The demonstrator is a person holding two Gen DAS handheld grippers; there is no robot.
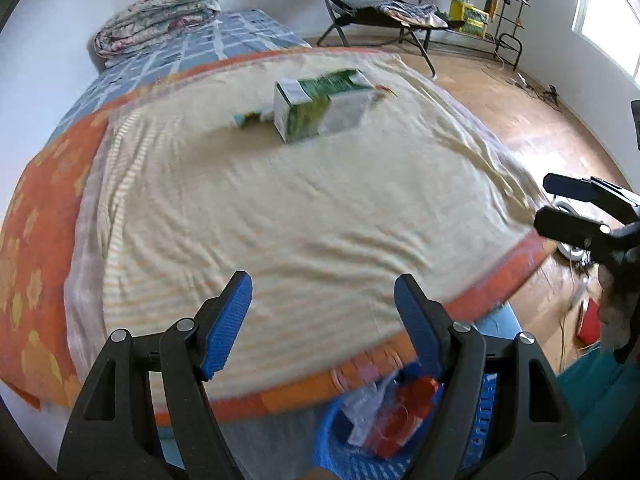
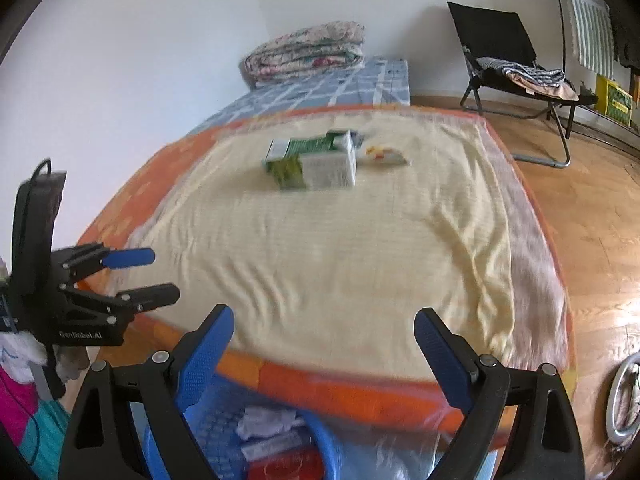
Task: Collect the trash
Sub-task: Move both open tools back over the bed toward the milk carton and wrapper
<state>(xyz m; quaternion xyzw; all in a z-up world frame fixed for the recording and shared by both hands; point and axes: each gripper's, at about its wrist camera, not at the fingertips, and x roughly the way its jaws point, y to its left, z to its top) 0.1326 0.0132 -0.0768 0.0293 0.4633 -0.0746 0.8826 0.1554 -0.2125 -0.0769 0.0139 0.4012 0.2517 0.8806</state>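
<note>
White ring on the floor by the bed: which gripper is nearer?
Right. The right gripper hangs just beside the white ring; the left gripper sits farther left, beyond the blue basket.

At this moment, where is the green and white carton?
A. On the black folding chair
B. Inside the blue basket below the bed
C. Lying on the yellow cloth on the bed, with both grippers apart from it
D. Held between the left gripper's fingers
C: the green and white carton lies on the yellow cloth, far from the open left gripper and the open right gripper.
</note>
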